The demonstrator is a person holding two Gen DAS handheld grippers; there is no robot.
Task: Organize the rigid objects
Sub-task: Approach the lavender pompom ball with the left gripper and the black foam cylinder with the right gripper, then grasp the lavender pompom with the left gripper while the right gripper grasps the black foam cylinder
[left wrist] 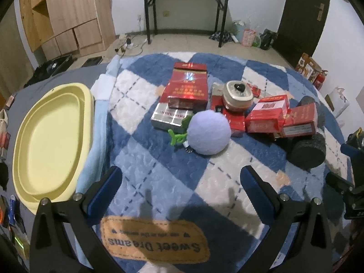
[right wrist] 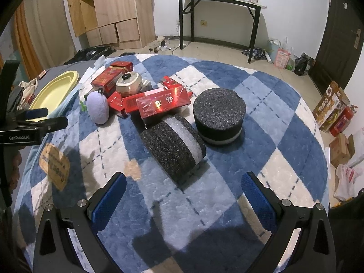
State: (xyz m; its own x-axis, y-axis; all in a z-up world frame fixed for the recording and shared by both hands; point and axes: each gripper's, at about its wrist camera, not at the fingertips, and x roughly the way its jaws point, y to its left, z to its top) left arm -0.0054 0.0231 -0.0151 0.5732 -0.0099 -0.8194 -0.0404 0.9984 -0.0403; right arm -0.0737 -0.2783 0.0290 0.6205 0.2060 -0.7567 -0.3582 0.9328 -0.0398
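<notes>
Left gripper (left wrist: 182, 186) and right gripper (right wrist: 183, 190) both spread wide, holding nothing, hovering over the blue-and-white checked blanket (left wrist: 159, 170). Red boxes (left wrist: 186, 86) piled mid-blanket around a round tin (left wrist: 237, 95), lilac ball (left wrist: 208, 132) in front. Two black foam cylinders (right wrist: 175, 150) right of the pile, one lying down, one upright; yellow tray (left wrist: 52, 136) far left.

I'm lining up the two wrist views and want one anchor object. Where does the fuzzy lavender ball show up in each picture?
Left wrist view: the lavender ball sits near centre, just in front of the red boxes, ahead of the open left tool.
Right wrist view: the ball is at upper left, left of the boxes.
Shared landmark: the round cream tin stands among the boxes behind the ball in both.
</notes>
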